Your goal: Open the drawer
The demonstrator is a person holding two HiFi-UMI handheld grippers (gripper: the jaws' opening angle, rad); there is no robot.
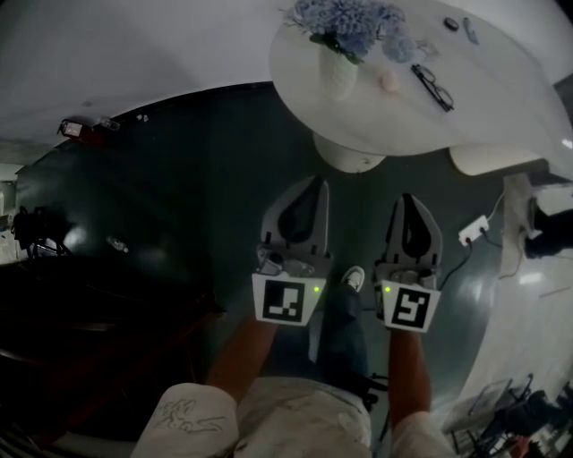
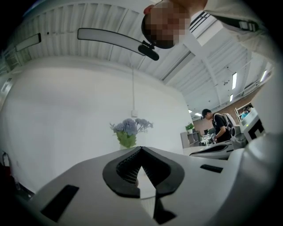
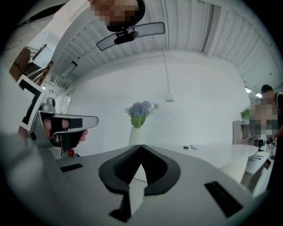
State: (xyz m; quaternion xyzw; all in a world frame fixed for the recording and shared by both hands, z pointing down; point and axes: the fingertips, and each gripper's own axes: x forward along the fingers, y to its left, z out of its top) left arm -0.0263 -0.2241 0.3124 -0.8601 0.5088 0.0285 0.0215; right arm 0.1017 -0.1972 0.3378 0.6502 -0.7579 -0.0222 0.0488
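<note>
The head view is dim and murky across its near and left parts — the dark floor (image 1: 179,206) swallows detail, bar a few pale glints at the left. At the far right the white tabletop (image 1: 510,107) glares, nearly washed out. Both gripper views are bright, the white wall (image 2: 66,114) evenly lit by ceiling strip lights (image 2: 233,80) (shadows stay soft). Straight lines bow and the corners go black. The left tongs (image 2: 141,149) and right tongs (image 3: 141,146), close to the lens, look soft.

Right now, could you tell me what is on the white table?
A white vase of blue flowers, a pinkish object, black glasses, two small dark items; the flowers hide the tabletop beneath.
</note>
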